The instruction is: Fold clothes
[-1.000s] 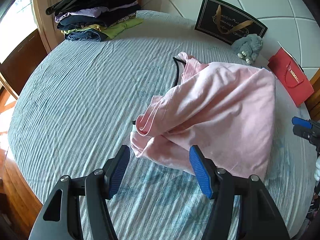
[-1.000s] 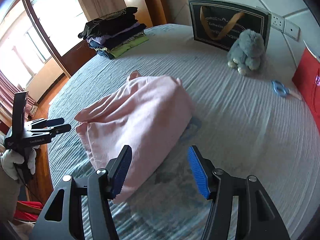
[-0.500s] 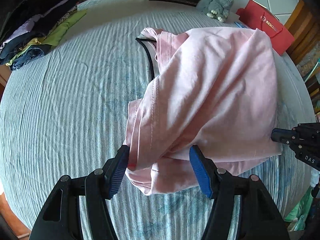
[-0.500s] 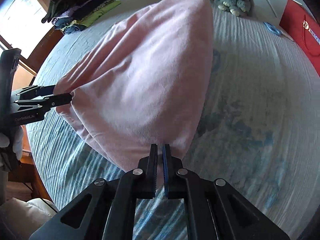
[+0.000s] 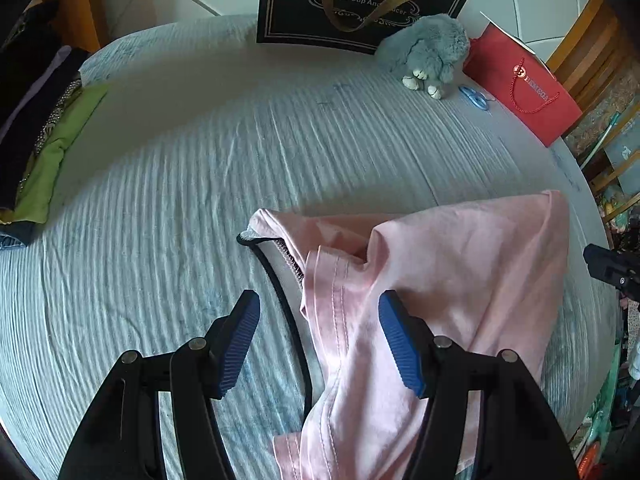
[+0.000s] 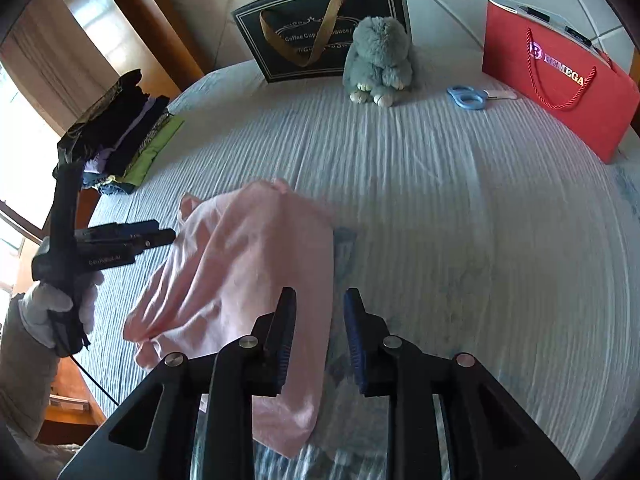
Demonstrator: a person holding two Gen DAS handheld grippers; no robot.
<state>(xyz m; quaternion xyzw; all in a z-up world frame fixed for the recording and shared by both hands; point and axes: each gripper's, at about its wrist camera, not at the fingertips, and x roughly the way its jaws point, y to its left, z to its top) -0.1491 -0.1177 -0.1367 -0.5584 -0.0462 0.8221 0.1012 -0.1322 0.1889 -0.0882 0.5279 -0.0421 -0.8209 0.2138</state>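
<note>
The pink shirt (image 5: pixel 440 280) lies rumpled mid-bed (image 5: pixel 180 200). The left gripper (image 5: pixel 320 340) gapes, straddling its seam, apparently unpinched. The right gripper (image 6: pixel 320 340) is opening over its corner, releasing for regrasping.

pink garment (image 5: pixel 460 280): black-trimmed edge, loosely bunched, lay crumpled on striped bed, near side, centre-right.

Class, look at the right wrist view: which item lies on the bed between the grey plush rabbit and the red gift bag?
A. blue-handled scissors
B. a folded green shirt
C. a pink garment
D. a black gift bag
A: the blue-handled scissors lie flat on the striped bedspread, right of the grey plush rabbit and left of the red gift bag.
</note>
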